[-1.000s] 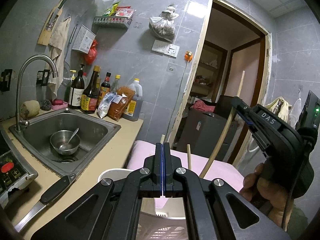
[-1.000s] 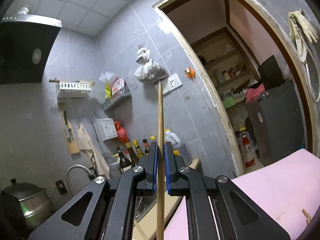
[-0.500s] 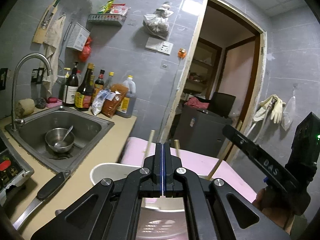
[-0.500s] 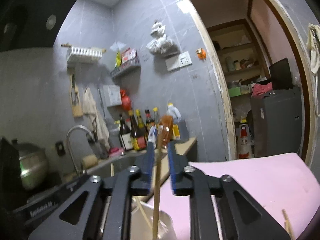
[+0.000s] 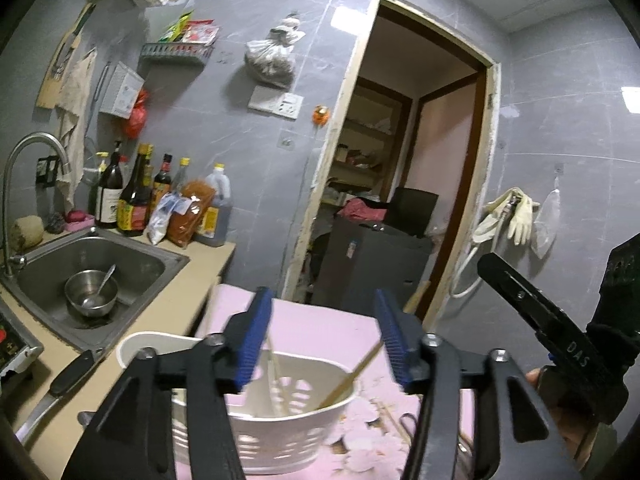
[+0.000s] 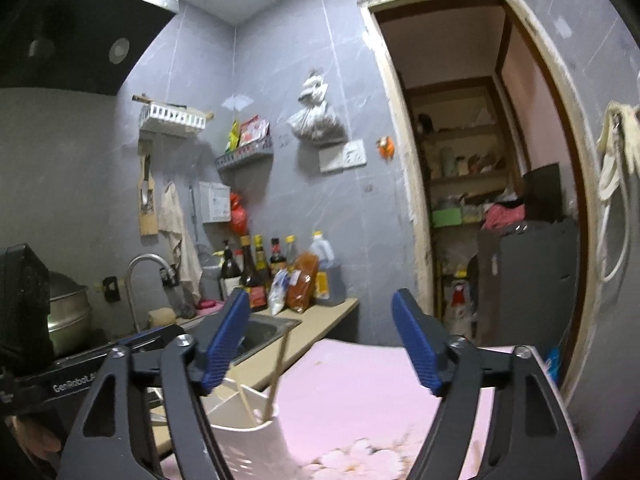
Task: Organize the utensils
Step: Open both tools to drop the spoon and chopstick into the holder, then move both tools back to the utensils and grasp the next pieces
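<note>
- My landmark is the white basket (image 5: 280,436), a perforated plastic holder standing on the pink cloth (image 5: 320,328) that covers the table.
- The beige table (image 5: 176,300) runs off to the left of the basket, and the steel sink (image 5: 132,256) is sunk into it, well left of the basket and further back.
- My left tongs (image 5: 324,340) hang just above and in front of the basket, spread wide with nothing between the blue pads (image 5: 252,340).
- My right tongs (image 6: 320,344) sit to the right of the basket and above it, also spread wide and empty; in the left wrist view I see their black body at the far right.
- A row of sauce bottles (image 5: 136,196) stands against the wall behind the sink, far left of the basket.
- A small steel bowl (image 5: 91,293) with a spoon in it rests in the sink basin, well apart from the basket.
- A black-handled knife (image 5: 60,384) lies on the bare table just left of the basket.
- The chopsticks (image 5: 348,378) stand inside the basket, one leaning right against the rim and a pale pair (image 5: 276,376) more upright near the middle.
- More thin sticks (image 5: 394,420) lie flat on the pink cloth just right of the basket; blur keeps me from counting them.
</note>
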Demonstrator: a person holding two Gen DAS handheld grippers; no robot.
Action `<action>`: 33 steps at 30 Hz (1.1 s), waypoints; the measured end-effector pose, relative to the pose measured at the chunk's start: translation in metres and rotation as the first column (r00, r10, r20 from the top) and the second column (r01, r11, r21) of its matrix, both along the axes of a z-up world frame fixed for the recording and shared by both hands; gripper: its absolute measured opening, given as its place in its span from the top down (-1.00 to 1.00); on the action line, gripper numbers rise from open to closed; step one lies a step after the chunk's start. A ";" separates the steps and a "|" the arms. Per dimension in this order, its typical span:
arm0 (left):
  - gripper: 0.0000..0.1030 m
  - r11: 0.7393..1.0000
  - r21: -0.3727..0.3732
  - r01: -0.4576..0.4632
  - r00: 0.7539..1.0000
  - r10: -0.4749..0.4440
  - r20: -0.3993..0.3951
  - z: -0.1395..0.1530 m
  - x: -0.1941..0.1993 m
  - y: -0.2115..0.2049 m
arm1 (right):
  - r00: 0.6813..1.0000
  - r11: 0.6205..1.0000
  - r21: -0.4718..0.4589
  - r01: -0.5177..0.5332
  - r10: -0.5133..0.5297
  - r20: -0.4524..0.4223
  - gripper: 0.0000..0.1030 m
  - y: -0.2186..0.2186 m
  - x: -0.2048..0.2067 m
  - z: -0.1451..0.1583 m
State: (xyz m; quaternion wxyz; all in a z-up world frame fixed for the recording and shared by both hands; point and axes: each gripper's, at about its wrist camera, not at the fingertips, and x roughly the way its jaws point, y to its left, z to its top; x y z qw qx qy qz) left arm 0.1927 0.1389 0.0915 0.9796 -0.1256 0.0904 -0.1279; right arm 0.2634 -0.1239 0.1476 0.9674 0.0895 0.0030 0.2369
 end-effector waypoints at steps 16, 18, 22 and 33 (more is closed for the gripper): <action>-0.94 0.994 0.077 0.079 0.993 -0.085 0.080 0.009 -0.021 -0.089 | 0.975 0.977 -0.058 0.203 -0.196 0.105 -1.00 -0.098 -0.045 -0.006; -0.94 0.991 0.096 0.090 0.993 -0.097 0.071 0.006 -0.021 -0.100 | 0.972 0.973 -0.070 0.218 -0.211 0.102 -1.00 -0.106 -0.047 -0.010; -0.94 0.986 0.123 0.116 0.992 -0.120 0.025 -0.006 -0.016 -0.118 | 0.972 0.967 -0.111 0.231 -0.224 0.075 -1.00 -0.120 -0.047 -0.021; -0.94 0.972 0.154 0.176 0.970 -0.145 -0.194 -0.056 -0.005 -0.145 | 0.970 0.961 -0.232 0.152 -0.190 -0.150 -1.00 -0.137 -0.023 -0.070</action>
